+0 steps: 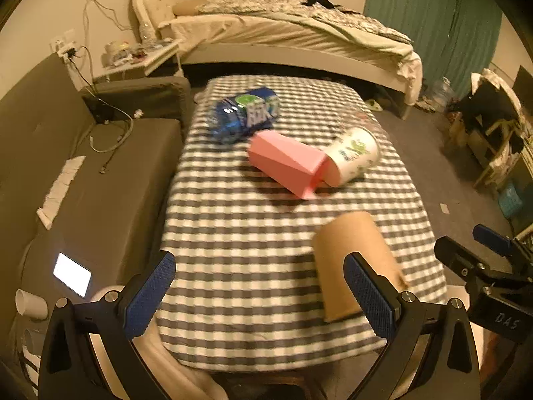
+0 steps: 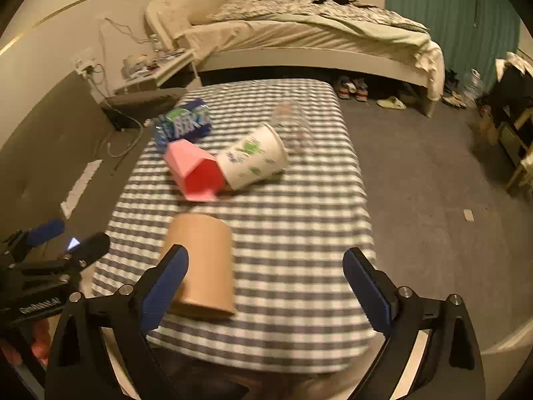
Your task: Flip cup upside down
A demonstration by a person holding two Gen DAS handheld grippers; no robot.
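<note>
Matt brown paper cup; woven checked cloth over the tabletop; glossy blue plastic wrapper; dimpled rubbery blue pads on matt black fingers.

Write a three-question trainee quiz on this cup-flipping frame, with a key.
1. True or false: the brown cup stands with its wide rim down on the checked cloth.
2. Which object touches the pink cup? A) the white cup B) the phone C) the brown cup
3. Fill in: neither the left gripper nor the right gripper holds anything; both are ____.

Key: 1 true; 2 A; 3 open
</note>
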